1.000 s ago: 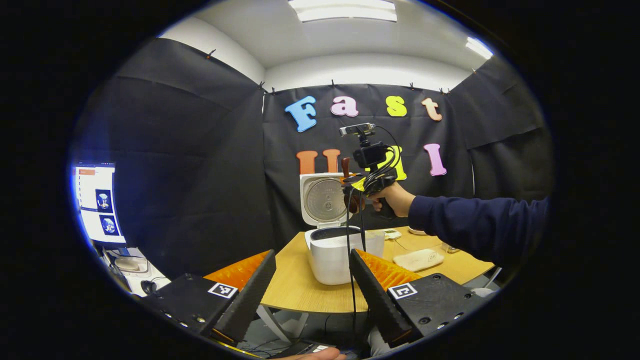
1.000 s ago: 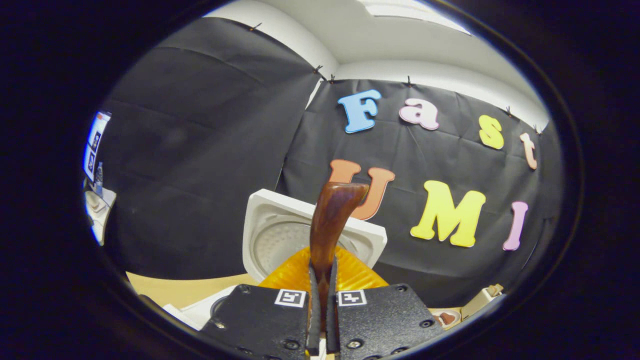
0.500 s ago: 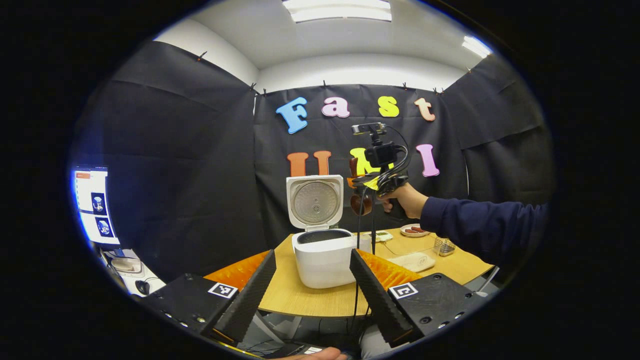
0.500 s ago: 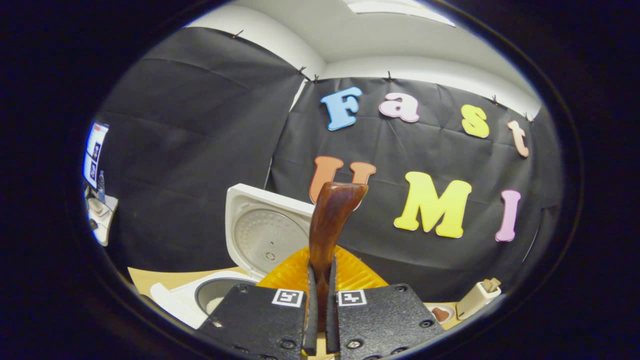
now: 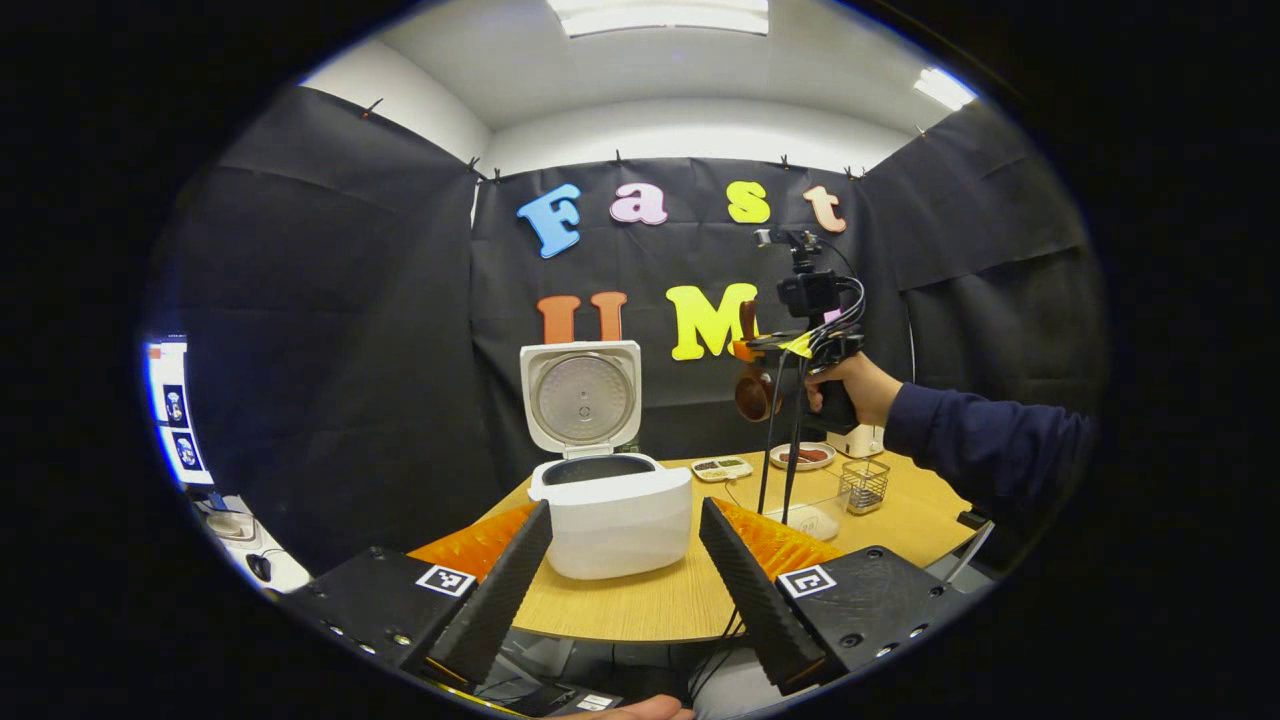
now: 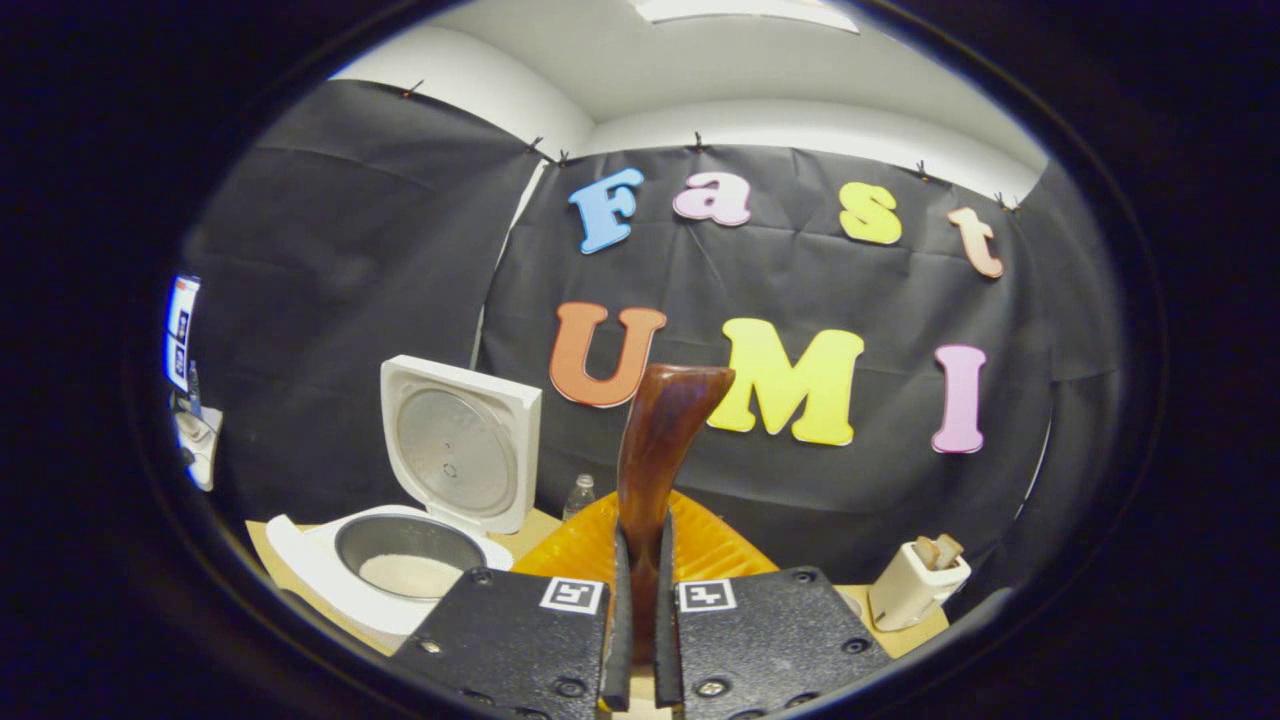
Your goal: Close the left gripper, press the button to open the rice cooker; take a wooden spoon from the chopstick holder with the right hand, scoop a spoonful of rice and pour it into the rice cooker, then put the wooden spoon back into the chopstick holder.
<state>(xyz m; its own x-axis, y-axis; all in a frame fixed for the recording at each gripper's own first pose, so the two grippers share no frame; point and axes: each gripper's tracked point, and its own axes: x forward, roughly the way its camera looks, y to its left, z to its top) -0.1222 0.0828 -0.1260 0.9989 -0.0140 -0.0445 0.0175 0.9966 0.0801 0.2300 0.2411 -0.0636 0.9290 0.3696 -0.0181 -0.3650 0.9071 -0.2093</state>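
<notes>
The rice cooker (image 5: 610, 505) stands on the table (image 5: 650, 600) with its lid up. To its right, held high above the table, the right gripper (image 6: 640, 560) has its jaws clenched on the wooden spoon (image 6: 655, 450). Nearer than the cooker, the left gripper (image 5: 625, 560) has its jaws released.

1. wooden spoon (image 6: 655, 470): lower handle is buried between the right gripper (image 6: 640, 640) fingers, bowl out of sight there.
2. small dishes (image 5: 722, 466) at the table's far side, contents too tiny to tell.
3. chopstick holder (image 6: 915, 583): what's poking out is probably utensil tops, too blurry.
</notes>
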